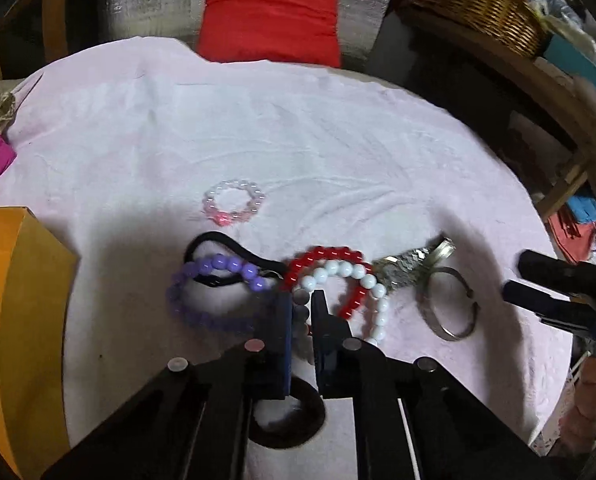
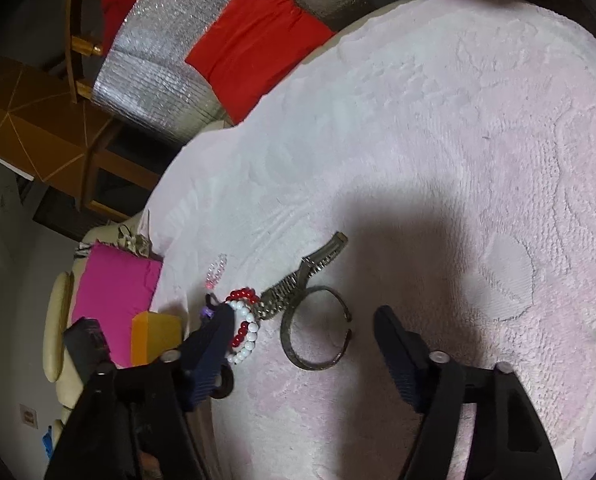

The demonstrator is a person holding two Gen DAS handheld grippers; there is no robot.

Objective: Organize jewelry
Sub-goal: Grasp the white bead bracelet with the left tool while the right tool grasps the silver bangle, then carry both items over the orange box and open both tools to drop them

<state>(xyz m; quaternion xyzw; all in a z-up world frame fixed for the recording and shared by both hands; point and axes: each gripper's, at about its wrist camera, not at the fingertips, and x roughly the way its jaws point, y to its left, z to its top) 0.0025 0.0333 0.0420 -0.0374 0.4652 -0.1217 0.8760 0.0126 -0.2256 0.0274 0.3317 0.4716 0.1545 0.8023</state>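
On the pink towel (image 1: 298, 120) lies a heap of jewelry. My left gripper (image 1: 301, 300) is shut on the white bead bracelet (image 1: 361, 276), which overlaps a red bead bracelet (image 1: 329, 256). A purple bead bracelet (image 1: 214, 280) and a black hair tie (image 1: 226, 244) lie just left of the fingers. A silver watch (image 2: 298, 280) lies behind an open metal bangle (image 2: 288, 336). My right gripper (image 2: 303, 312) stands open, one finger on each side of the bangle, touching neither side. A clear pink bead bracelet (image 1: 234, 200) lies alone farther back.
A yellow box (image 1: 18, 300) stands at the towel's left edge, a magenta pad (image 2: 114, 296) behind it. A red cushion (image 1: 270, 16) lies beyond the far edge. A wicker basket (image 1: 477, 4) sits on a wooden shelf at the right. A dark ring (image 1: 286, 412) lies under my left gripper.
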